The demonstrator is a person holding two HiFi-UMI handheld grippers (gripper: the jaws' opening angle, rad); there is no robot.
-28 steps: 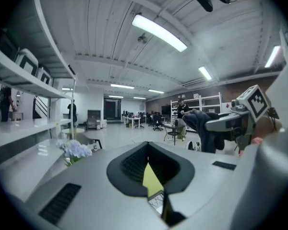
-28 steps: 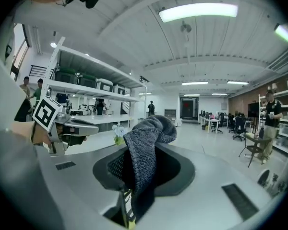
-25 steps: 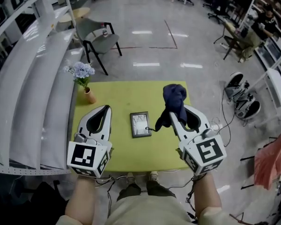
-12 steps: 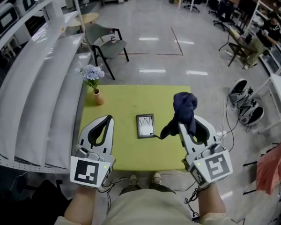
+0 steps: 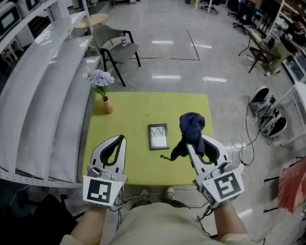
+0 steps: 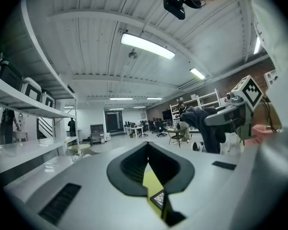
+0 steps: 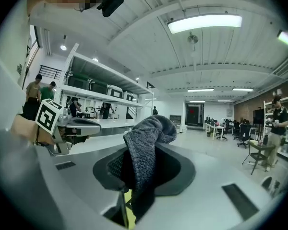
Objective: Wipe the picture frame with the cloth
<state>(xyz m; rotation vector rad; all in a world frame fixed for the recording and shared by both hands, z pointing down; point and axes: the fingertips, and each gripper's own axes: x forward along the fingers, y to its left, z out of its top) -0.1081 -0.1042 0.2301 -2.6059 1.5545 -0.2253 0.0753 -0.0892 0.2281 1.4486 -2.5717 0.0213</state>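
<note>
A small dark picture frame point(image 5: 158, 136) lies flat near the middle of the yellow-green table point(image 5: 137, 108). My right gripper point(image 5: 189, 146) is shut on a dark blue cloth point(image 5: 191, 126), which bunches above the jaws and trails down toward the frame's near right corner. That cloth point(image 7: 144, 143) fills the jaws in the right gripper view. My left gripper point(image 5: 122, 137) is shut and empty, hovering left of the frame over the table's near left part. Through its jaws point(image 6: 147, 145) a corner of the frame point(image 6: 158, 199) shows.
A small vase of pale blue flowers point(image 5: 101, 80) stands at the table's far left corner. Long white shelves point(image 5: 41, 86) run along the left side. A grey chair point(image 5: 117, 45) sits beyond the table, and equipment with cables point(image 5: 262, 108) lies on the floor to the right.
Both grippers have drawn back toward the table's near edge. The cloth came along in the right gripper and now hangs lower, near the frame's near right corner.
</note>
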